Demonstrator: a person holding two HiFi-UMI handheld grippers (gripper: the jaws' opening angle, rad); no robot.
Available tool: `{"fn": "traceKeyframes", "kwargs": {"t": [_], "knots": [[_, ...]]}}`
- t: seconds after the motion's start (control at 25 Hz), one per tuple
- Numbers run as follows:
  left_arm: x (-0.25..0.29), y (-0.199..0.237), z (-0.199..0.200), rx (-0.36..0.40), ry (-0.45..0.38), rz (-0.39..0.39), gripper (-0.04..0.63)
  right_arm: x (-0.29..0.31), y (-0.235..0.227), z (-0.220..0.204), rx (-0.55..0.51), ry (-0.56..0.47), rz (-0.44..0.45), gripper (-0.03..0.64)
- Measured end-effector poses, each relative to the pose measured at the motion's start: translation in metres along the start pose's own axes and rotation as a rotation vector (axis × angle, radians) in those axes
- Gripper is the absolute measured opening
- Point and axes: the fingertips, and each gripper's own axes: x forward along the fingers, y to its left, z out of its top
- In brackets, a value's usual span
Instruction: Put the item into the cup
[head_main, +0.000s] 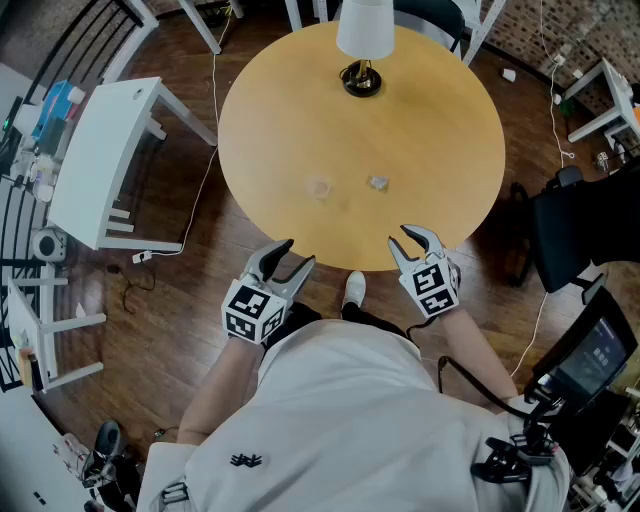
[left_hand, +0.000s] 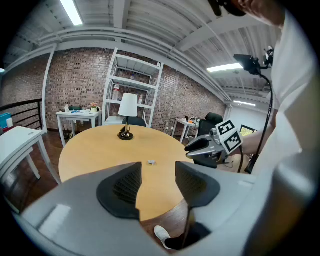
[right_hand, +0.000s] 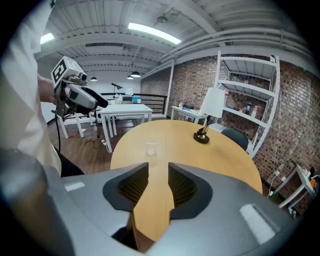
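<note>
In the head view, the person is holding both grippers low, just before the near edge of the round table (head_main: 300, 110), with the forearms bent in front of the body. The left gripper (head_main: 298, 254) and the right gripper (head_main: 405, 242) are pointing toward the table and are well apart from each other. The clear cup (head_main: 320, 187) is standing on the table, and the small item (head_main: 378, 182) is lying near it, to its right, not touching it. A lamp (head_main: 362, 45) is standing at the far side. In the left gripper view, the jaws are standing apart with nothing between them; the item (left_hand: 151, 162) is lying far ahead on the table. In the right gripper view, the jaws are also released, with a narrower gap, and are gripping nothing; the cup (right_hand: 151, 146) is standing ahead of them.
</note>
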Motion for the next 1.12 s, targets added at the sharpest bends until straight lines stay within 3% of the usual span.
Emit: {"fn": "traceKeyframes", "kwargs": {"t": [0.52,0.84,1.12], "knots": [[0.042,0.057,0.025,0.045,0.054,-0.085,0.181,0.117,-0.066,-0.015,0.035,0.133,-0.063,0.138],[0.030,0.098,0.018,0.018,0.088,-0.074,0.181,0.183,-0.096,-0.040,0.131,0.235,-0.094,0.144],[-0.011,0.123,0.022,-0.025,0.110,-0.046,0.181,0.203,-0.092,-0.037,0.161,0.331,-0.081,0.146]]}}
